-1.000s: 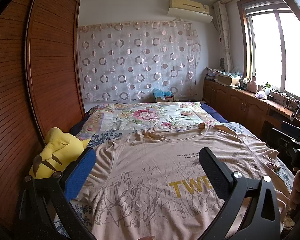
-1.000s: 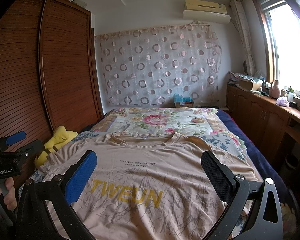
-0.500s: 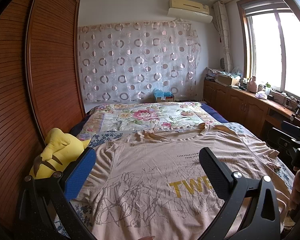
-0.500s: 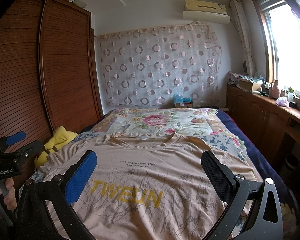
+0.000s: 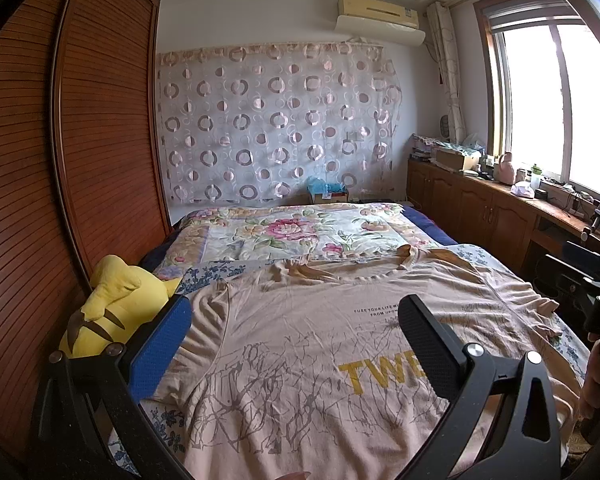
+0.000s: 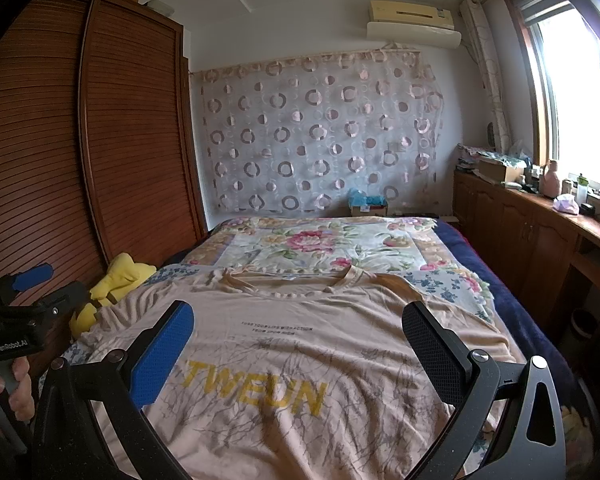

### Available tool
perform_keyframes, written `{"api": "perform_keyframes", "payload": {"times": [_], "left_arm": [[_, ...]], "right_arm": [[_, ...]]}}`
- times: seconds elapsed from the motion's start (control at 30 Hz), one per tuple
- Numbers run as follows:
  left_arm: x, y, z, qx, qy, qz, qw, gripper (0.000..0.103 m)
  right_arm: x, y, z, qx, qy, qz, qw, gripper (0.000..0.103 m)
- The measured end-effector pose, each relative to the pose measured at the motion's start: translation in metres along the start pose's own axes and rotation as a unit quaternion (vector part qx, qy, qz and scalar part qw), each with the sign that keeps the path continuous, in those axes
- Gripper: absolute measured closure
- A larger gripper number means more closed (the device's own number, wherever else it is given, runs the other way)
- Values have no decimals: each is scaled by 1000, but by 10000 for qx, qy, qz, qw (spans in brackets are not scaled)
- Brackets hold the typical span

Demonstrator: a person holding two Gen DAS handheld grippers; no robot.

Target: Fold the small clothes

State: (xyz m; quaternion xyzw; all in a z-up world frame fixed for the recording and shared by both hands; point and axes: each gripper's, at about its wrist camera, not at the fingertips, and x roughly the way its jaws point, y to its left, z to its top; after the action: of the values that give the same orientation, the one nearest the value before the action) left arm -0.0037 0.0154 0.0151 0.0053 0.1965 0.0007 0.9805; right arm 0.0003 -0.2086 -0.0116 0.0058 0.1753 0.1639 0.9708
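A yellow plush toy [image 5: 112, 312] sits at my left by the wooden wardrobe [image 5: 60, 184]. My left gripper [image 5: 296, 344] and right gripper [image 6: 300, 348] both hover wide open, holding nothing. The T-shirt [image 6: 300, 360] lies flat on the bed [image 6: 324, 244], its length running away from me, collar farthest. Cabinets [image 6: 532, 232] line the window wall.

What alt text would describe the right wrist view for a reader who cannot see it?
A beige T-shirt printed "TWEUN" lies spread flat on a floral bed, seen between the open right tongs. The left tongs wait at the left, near a yellow plush toy.
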Motion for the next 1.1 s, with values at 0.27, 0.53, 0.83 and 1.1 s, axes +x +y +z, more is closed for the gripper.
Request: {"api": "perform_keyframes", "payload": {"times": [0.27,0.53,0.83,1.1], "left_arm": [[2,1,1,-1,135,67,9999,0],[18,24,-16,-69,404,294,9987,0],[30,51,-31,-197,618,450,9969,0],[43,77,-44,-245,859,461,9949,0]], "right_arm": [[4,0,-1,17,37,57,10000,0],[18,4,-4,-65,219,189,9996,0],[27,8,1,-219,369,322,9986,0],[37,6,-1,-330,622,639,9955,0]]}}
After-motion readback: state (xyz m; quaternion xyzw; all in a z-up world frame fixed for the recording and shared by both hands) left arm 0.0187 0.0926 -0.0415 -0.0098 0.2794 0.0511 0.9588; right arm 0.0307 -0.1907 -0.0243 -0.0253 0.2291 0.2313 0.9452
